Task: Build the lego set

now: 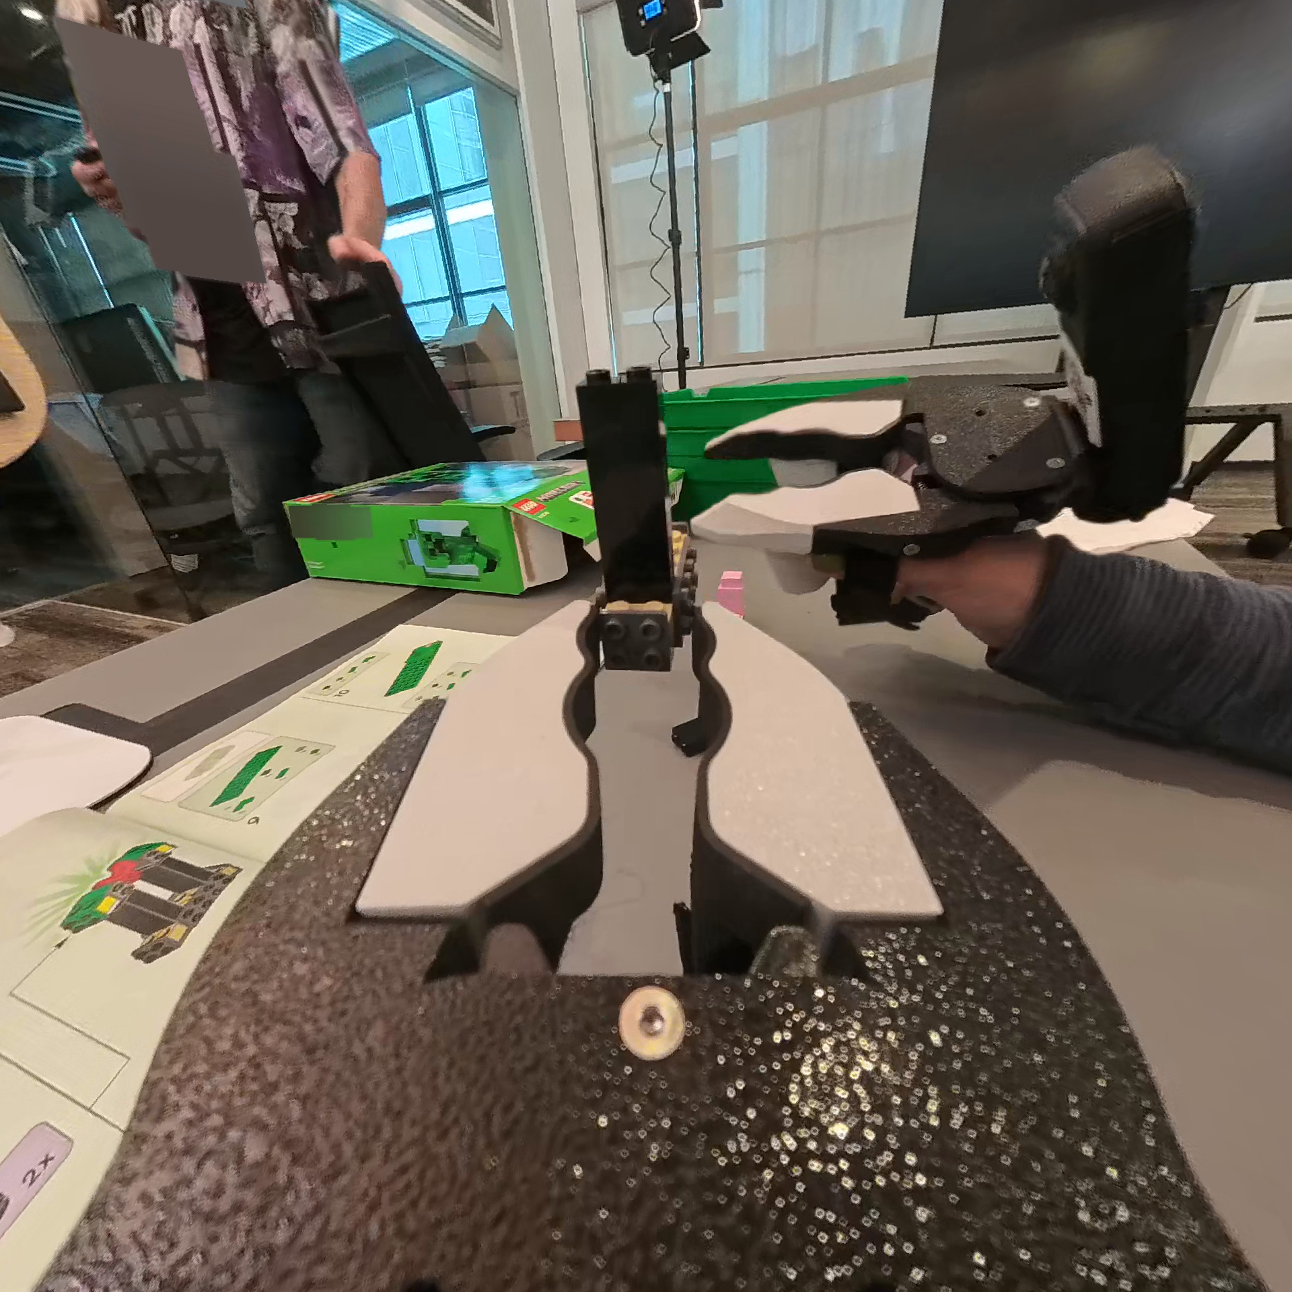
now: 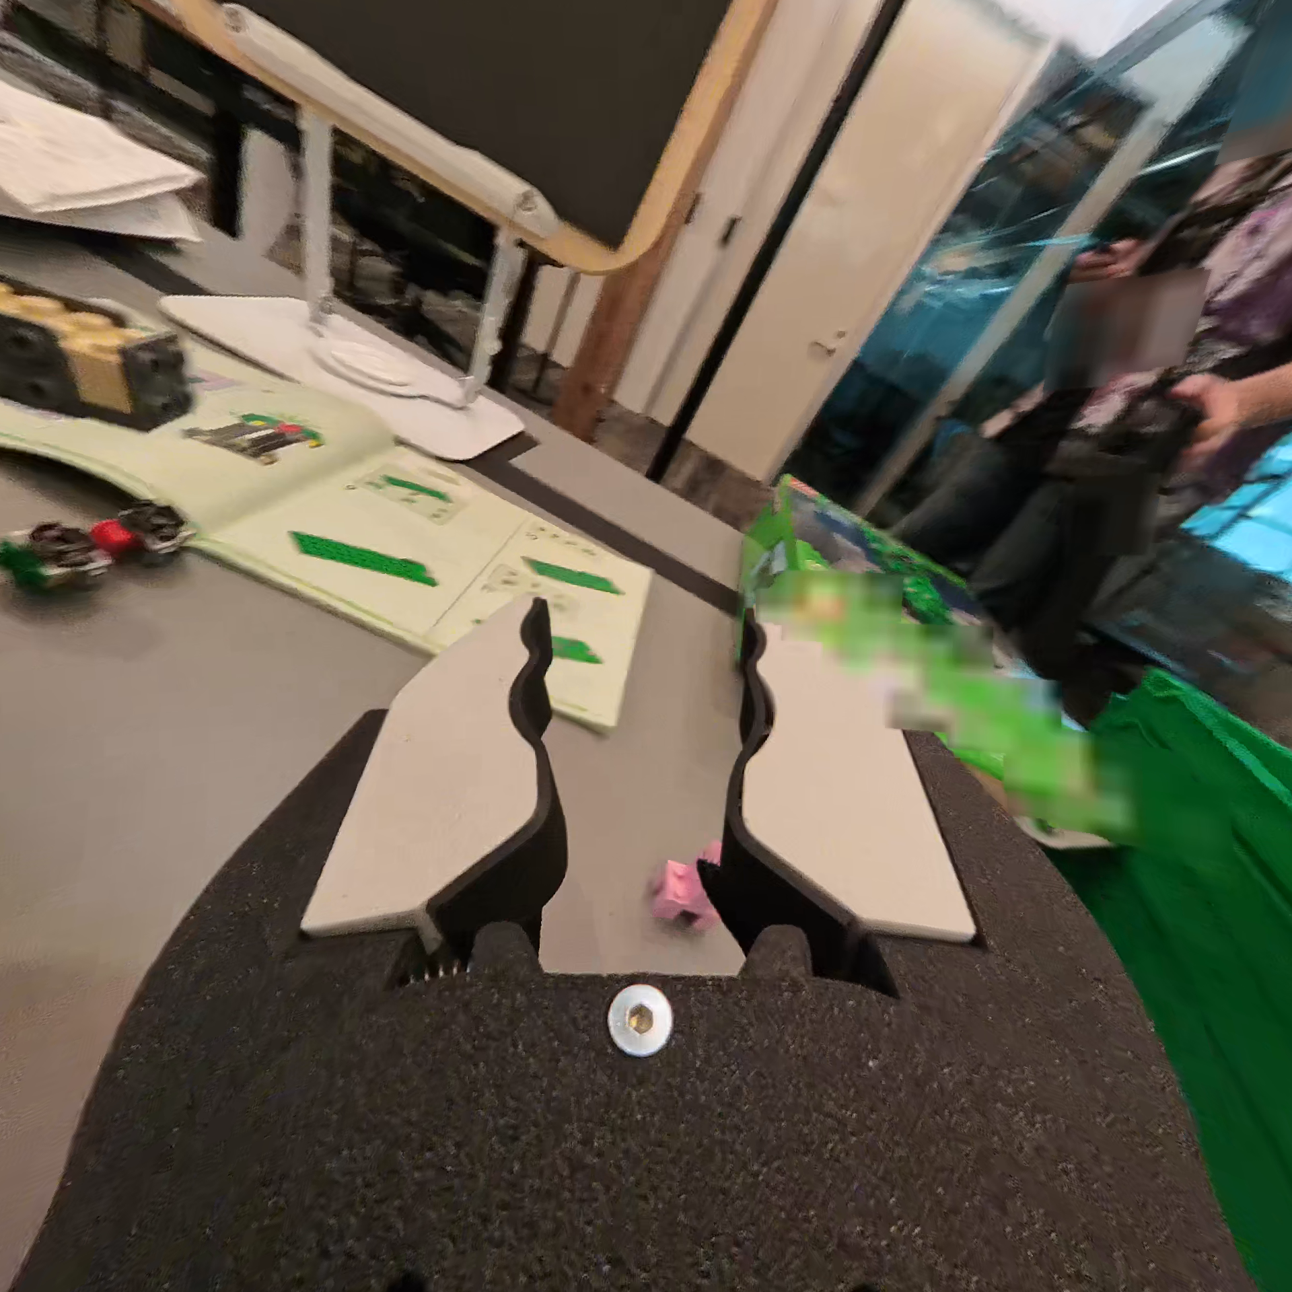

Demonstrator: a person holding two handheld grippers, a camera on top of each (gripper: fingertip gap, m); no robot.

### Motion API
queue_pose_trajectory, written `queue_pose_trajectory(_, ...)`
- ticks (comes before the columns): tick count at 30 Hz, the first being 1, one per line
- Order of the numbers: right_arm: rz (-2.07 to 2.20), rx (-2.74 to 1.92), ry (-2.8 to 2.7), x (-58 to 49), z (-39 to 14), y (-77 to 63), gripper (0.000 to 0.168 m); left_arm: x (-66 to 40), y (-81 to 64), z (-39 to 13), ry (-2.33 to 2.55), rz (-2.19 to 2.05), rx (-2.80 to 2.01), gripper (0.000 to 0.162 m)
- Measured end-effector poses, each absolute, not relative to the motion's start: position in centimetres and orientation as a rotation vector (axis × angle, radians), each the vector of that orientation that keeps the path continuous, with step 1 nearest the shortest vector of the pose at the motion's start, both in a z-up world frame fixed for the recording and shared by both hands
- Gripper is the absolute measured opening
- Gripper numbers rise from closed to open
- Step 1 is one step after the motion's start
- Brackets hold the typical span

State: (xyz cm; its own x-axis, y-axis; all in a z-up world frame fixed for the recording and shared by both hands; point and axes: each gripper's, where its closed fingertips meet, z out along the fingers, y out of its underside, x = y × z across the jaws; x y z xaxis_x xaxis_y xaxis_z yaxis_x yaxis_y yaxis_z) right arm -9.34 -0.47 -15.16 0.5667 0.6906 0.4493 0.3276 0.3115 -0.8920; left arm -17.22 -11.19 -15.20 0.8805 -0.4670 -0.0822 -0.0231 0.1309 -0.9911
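Observation:
My left gripper (image 1: pixel 640 633) is shut on a black lego assembly (image 1: pixel 626 489): a tall black column standing up from a tan plate, with a black square brick between the fingertips and a thin black piece hanging down by the right finger. My right gripper (image 1: pixel 720 482) is open and empty, hovering just right of the column at its mid height. In the right wrist view the right gripper (image 2: pixel 643 619) points over the table, with a pink brick (image 2: pixel 678 895) lying on the table under its fingers. The pink brick also shows in the left wrist view (image 1: pixel 730 584).
An open instruction booklet (image 2: pixel 419 545) lies on the grey table (image 2: pixel 175 699), with a small black, red and green sub-build (image 2: pixel 91 545) beside it. A green lego box (image 1: pixel 433 531), a green bin (image 1: pixel 734 433), and a white lamp base (image 2: pixel 349 363) stand behind. A person stands beyond the table.

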Motion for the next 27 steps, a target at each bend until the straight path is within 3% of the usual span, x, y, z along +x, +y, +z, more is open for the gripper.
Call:
queue_pose_trajectory(5, 0.543, -1.466, -1.349, -11.6, -19.8, -3.5, 0.027, -17.3, -11.2, -15.2, 0.415, -0.354, -1.415, 0.024)
queue_pose_trajectory(15, 0.422, -1.751, -1.732, -10.9, -25.7, -5.2, 0.022, -16.5, -11.6, -15.0, 0.450, -0.392, -1.394, 0.024)
queue_pose_trajectory(18, 0.572, -1.684, -1.685, -11.7, -23.9, -6.1, 0.025, -16.3, -11.7, -15.0, 0.458, -0.420, -1.392, 0.024)
queue_pose_trajectory(22, 1.108, -1.389, -1.523, -13.8, -17.3, -10.0, 0.034, -15.1, -12.7, -14.8, 0.541, -0.582, -1.358, 0.024)
queue_pose_trajectory(25, 1.429, -1.336, -1.512, -13.4, -15.7, -12.1, 0.052, -14.6, -13.3, -14.8, 0.584, -0.700, -1.351, 0.024)
queue_pose_trajectory(27, 1.619, -1.270, -1.511, -13.0, -14.8, -13.6, 0.050, -14.5, -13.5, -14.8, 0.596, -0.777, -1.352, 0.024)
